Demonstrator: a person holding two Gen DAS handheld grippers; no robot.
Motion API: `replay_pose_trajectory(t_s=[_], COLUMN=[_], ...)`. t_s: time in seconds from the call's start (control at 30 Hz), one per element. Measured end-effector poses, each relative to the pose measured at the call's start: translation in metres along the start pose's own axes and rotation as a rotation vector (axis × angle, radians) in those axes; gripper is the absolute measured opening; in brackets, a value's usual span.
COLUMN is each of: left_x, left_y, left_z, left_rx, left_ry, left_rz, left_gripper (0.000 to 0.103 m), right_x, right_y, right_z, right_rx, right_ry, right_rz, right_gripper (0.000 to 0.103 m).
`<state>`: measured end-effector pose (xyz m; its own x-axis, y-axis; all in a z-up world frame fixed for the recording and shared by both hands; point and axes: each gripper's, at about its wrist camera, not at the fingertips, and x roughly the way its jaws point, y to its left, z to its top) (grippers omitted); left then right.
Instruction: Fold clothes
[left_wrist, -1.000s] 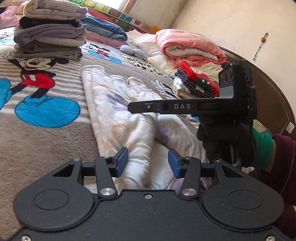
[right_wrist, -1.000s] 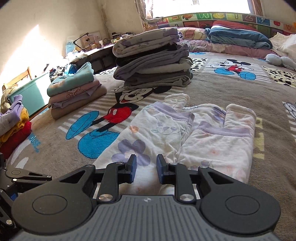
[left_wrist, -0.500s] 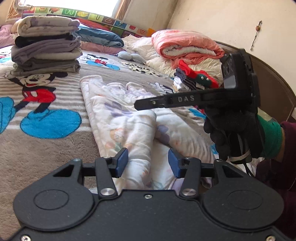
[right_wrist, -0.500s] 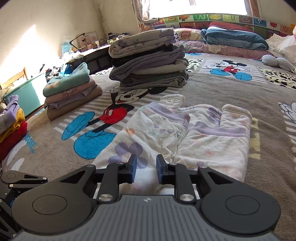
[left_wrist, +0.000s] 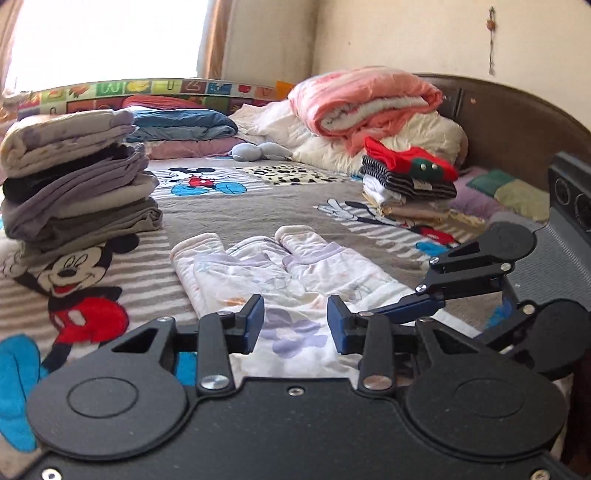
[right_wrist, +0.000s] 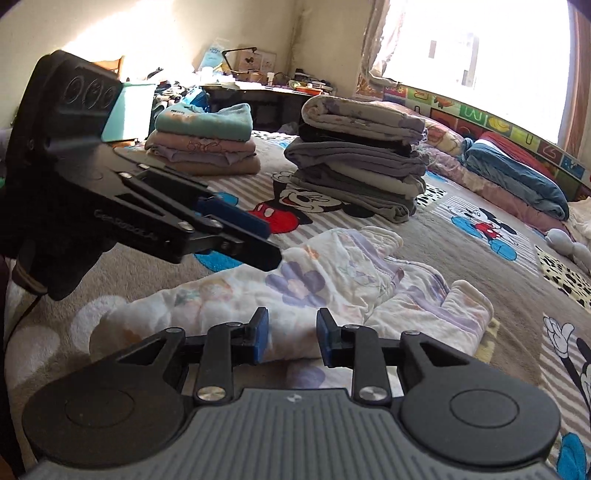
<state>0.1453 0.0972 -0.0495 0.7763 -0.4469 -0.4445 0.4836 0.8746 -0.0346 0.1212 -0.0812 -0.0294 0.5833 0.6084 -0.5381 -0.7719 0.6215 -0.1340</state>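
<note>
- Fingers, left gripper (left_wrist: 295, 325): narrow gap, closing; nothing gripped. Garment (left_wrist: 291, 280) shows through the gap but pads appear clear of it.
- Fingers, right gripper (right_wrist: 291, 334): narrow gap, opening; nothing gripped. Cloth lies below/ahead, no pad contact seen.
- Garment pos.: pale floral piece, partly folded, flat on bed (left_wrist: 229, 210), just ahead of both grippers. Cuffs point away from the left cam.
- Nearby: grey stack (left_wrist: 77, 177) to the left, well apart; striped stack (left_wrist: 410, 177) far right.
- Risk 1: closing on the top layer only. Cause: several layers overlap at the near hem; a shallow pinch lifts one layer and the fold opens.
- Risk 2: uneven lift. Cause: the two grippers sit close together and converge; if one grabs before the other, the piece skews and the edges misalign.
- Risk 3: gripper clash. Cause: right gripper's fingers sit just beside the left gripper's right finger in the left cam; little room to close in.
- Risk 4: snagging the bed cover with the cloth. Cause: plush blanket directly beneath; a deep pinch takes both.
</note>
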Motion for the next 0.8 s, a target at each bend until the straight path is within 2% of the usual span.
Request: replay_pose_trajectory(t_s=[0.1,0.2,0.33,0.47,0.6,0.73,0.8], left_x=[0.027,0.041,0.043,0.037,0.004,-0.032,-0.040], left_y=[0.012,0.028,0.024,0.016,0.001,-0.023,-0.033], left_z=[-0.007,-0.013,-0.019,-0.018,-0.011,-0.016,-0.023], left_rx=[0.022,-0.057,-0.040,-0.009,0.029,0.080,0.092], left_ry=[0.062,0.108,0.112,0.090,0.037,0.022,0.030], left_rz=[0.027,0.028,0.051,0.065,0.078,0.074,0.070], left_gripper=[0.035,0.038,0.038,0.038,0.037,0.037,0.038], right_x=[0.008,0.011,0.023,0.030,0.019,-0.026,-0.049], right_y=[0.006,0.005,-0.001,-0.003,0.001,0.006,0.007], right_z=[-0.004,-0.008,-0.015,-0.021,-0.015,-0.019,-0.029], right_rx=[-0.039,-0.017,0.054,0.096,0.093,0.171,0.212], right_ry=[0.018,0.010,0.052,0.053,0.037,-0.070,-0.111], right_rz=[-0.001,0.000,0.003,0.007,-0.014,-0.040,-0.073], right_gripper=[0.032,0.033,0.034,0.034,0.035,0.058,0.059])
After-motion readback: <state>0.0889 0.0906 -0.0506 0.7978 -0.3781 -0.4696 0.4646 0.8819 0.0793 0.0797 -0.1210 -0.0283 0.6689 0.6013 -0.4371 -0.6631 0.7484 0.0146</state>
